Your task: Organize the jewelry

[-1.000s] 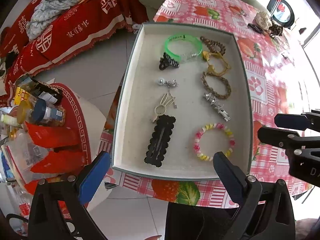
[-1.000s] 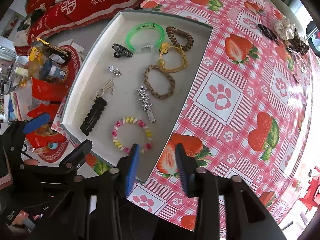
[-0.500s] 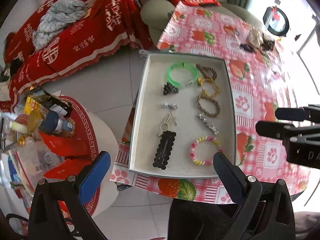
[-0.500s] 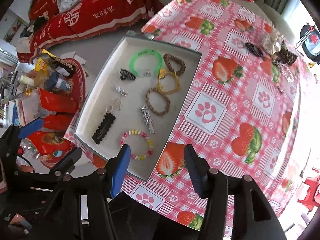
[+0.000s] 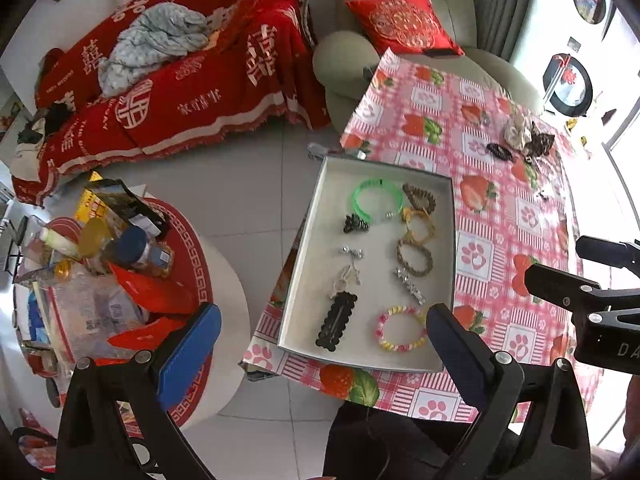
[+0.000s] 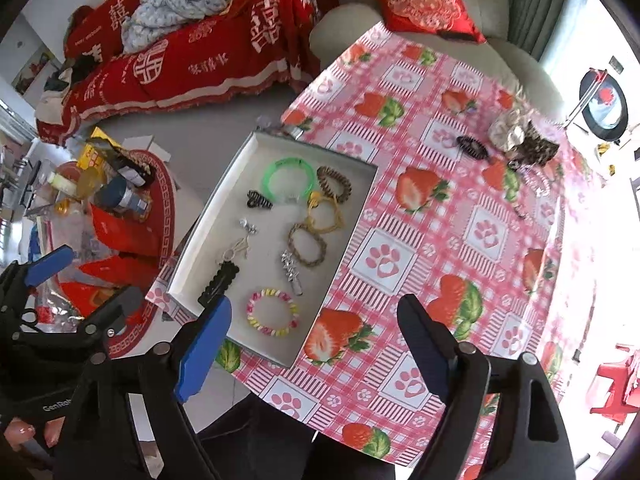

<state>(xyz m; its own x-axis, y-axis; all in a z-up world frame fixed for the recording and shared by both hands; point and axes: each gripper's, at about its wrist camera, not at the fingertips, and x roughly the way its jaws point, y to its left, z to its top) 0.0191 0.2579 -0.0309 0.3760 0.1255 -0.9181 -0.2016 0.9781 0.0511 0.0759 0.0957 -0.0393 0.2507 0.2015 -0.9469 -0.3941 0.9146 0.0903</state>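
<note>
Jewelry [image 5: 400,328] lies sorted in white tray [image 5: 304,272].

Left gripper [image 5: 320,332]: jaws stood wide apart, nothing between them.
Right gripper [image 5: 560,268]: entered from the right edge, above the tabletop [image 5: 500,220].
Tray [image 5: 448,184]: lay at the tabletop's near left corner.
Left column: green bangle [image 5: 376,200], black claw clip [image 5: 355,224], black snap clip [image 5: 337,325].
Right column: braided bracelet [image 5: 415,258], pastel bead bracelet [image 5: 401,329].
Far end: scrunchies [image 5: 520,134].
</note>
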